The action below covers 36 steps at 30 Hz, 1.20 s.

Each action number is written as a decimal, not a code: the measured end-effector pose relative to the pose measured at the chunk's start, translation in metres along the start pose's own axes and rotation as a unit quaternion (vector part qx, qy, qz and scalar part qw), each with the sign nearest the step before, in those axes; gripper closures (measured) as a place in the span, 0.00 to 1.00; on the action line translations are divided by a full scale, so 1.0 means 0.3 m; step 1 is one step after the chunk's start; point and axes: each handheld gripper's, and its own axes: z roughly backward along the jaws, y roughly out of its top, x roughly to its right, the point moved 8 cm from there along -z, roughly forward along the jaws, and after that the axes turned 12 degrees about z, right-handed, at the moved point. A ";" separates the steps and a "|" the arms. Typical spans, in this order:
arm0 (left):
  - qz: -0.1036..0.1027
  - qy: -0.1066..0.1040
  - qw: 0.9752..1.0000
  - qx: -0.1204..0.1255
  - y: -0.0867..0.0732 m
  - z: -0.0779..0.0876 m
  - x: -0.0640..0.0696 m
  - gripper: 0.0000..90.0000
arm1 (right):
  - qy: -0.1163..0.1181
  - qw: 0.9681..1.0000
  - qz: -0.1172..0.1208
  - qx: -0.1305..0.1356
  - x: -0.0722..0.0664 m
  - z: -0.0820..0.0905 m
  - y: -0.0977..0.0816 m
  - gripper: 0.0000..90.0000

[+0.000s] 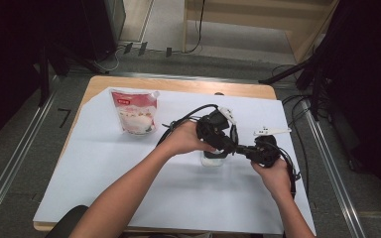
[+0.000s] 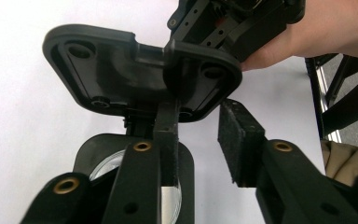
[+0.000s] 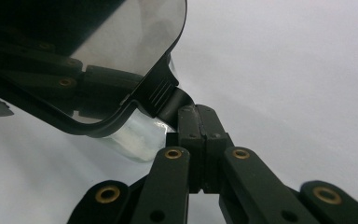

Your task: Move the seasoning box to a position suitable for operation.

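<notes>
Red-and-white plastic makes up the pouch (image 1: 134, 113) standing at the far left of the white sheet (image 1: 129, 198). It has print on the front, but it is too small to read.

The left gripper (image 1: 224, 141) reaches in over the middle of the table. In the left gripper view its jaws (image 2: 203, 135) stand apart. One pad overlaps the near edge of the lid (image 2: 121, 70) and the other pad is clear of it, so nothing is pinched there.

Just below it sits the jar (image 1: 212, 158), a clear pot with a black rim (image 2: 107, 163), open and resting on the sheet at table centre.

The lid is held tilted just above the jar. It is a black frame around a clear pane (image 3: 121, 42), with no brand or lettering visible on it.

The right gripper (image 1: 250, 150) is clenched on the lid's ribbed tab (image 3: 161, 91), its pads (image 3: 198, 126) pressed tight together.

The lid looks stiff and light, and it should be easy to carry by that one tab. The ribs are the best place to hold it, since the smooth pane would likely slip. The jar looks smooth and possibly breakable. It could skate on the sheet, so it is best gripped across its walls near the rim.
</notes>
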 end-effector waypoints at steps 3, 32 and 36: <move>0.009 0.001 1.000 -0.007 0.005 -0.003 0.003 0.81 | 0.000 1.000 0.000 0.001 0.001 0.000 0.000 1.00; 0.015 -0.012 1.000 0.000 -0.003 0.044 0.010 0.71 | 0.004 1.000 0.000 0.011 -0.009 0.029 0.003 1.00; 0.039 -0.017 0.999 0.012 -0.025 0.094 -0.002 0.58 | 0.005 1.000 -0.002 0.013 -0.009 0.053 -0.009 0.99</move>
